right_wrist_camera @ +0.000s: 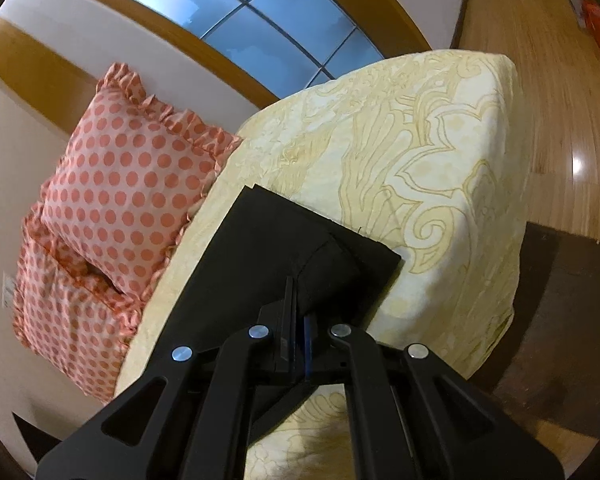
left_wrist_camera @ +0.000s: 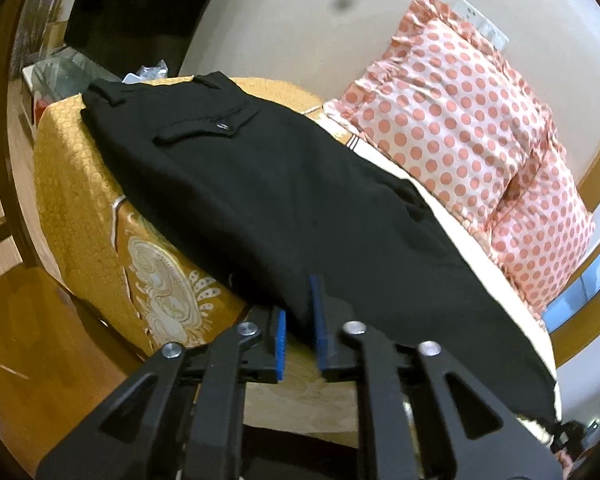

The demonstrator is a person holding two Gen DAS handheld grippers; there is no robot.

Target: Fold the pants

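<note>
Black pants [left_wrist_camera: 268,200] lie flat along the bed [left_wrist_camera: 76,184], waistband and back pocket at the far end in the left view, hem end under the right tool.

Left tool [left_wrist_camera: 300,332]: blue pads apart, with a ridge of pants fabric between them. The pads look short of closed, so partly clenched around the edge, not clamped. Whether it has real hold, cannot tell.

Right tool [right_wrist_camera: 298,320]: fingers pressed nearly together with a pinch of leg fabric running up into them; fabric tents toward the tips. Reads as clenched on the pants near the hem.

Risks:
- Left grip looks loose. If both tools lift now, the left side likely slips out and the fold goes skewed.
- Right pinch may hold only the top layer. Lifting would split the two legs instead of carrying them together.
- Pants sit close to the bed's near edge in the left view. A drag toward that side could pull them off the bed.
- Polka-dot pillows [left_wrist_camera: 460,128] sit just beside the pants on the far side. A wide swing could snag them.

Pose: left tool low, coming in at the long edge of the pants, roughly level with the bed. Right tool angled down onto the leg end, pointing along the length toward the window [right_wrist_camera: 260,12].
</note>
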